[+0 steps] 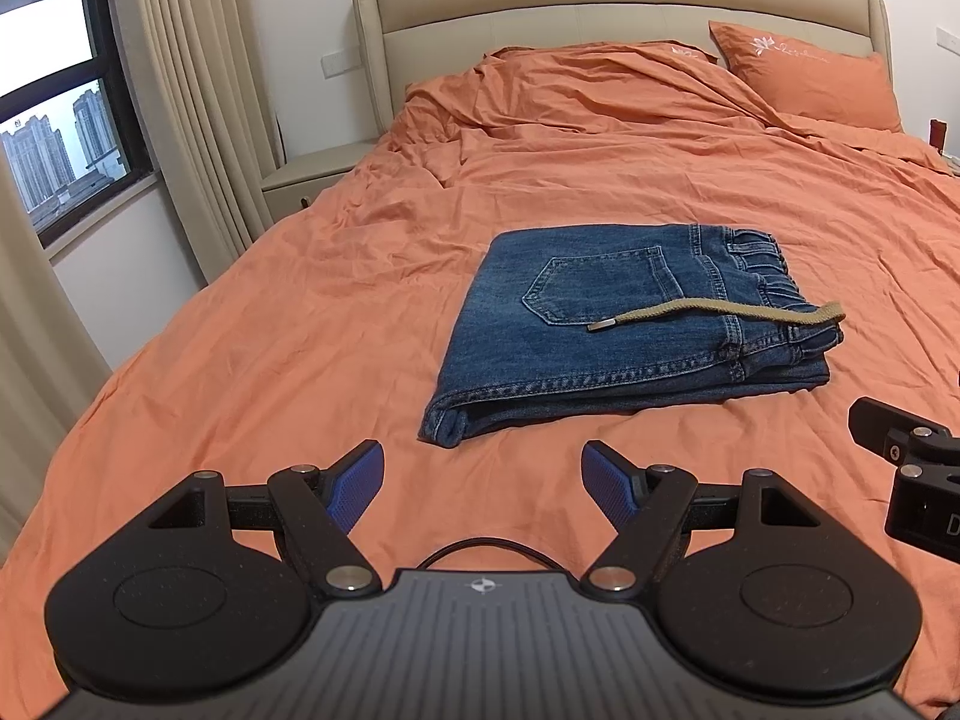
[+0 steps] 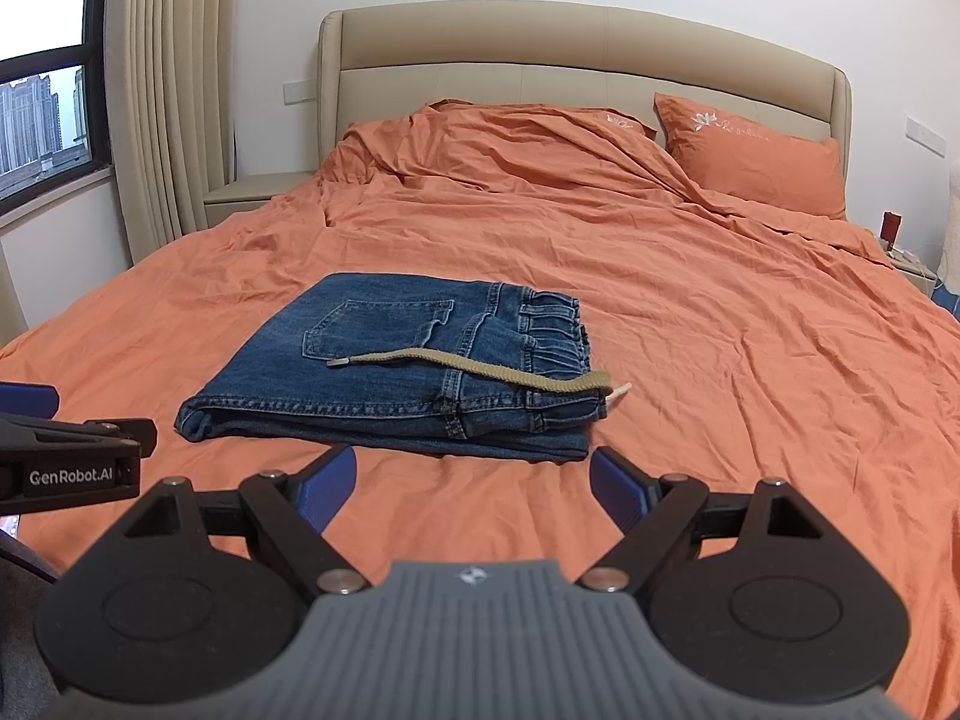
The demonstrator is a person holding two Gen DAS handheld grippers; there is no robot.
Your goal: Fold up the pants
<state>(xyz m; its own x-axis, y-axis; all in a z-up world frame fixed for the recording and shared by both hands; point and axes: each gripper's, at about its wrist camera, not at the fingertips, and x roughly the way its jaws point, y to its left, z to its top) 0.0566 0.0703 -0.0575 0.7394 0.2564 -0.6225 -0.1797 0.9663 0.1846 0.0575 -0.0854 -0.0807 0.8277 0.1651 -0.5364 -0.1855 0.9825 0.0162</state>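
Blue denim pants [image 1: 606,324] [image 2: 396,378] lie folded into a compact rectangle on the orange bed, back pocket up, elastic waistband to the right. A tan drawstring [image 1: 720,309] [image 2: 480,363] trails across the top. My left gripper [image 1: 483,483] hovers open just short of the pants' near edge, nothing between its blue pads. In its own view my right gripper [image 2: 474,483] also stands open and empty, a little before the near right corner of the pants. Part of the right gripper's body [image 1: 912,480] shows at the left view's right edge.
An orange sheet [image 1: 300,330] covers the whole bed, rumpled toward the beige headboard [image 2: 570,54]. An orange pillow [image 2: 756,156] leans at the back right. A nightstand [image 1: 318,171], curtains [image 1: 192,78] and a window stand on the left. Small items sit on a stand [image 2: 906,252] at the far right.
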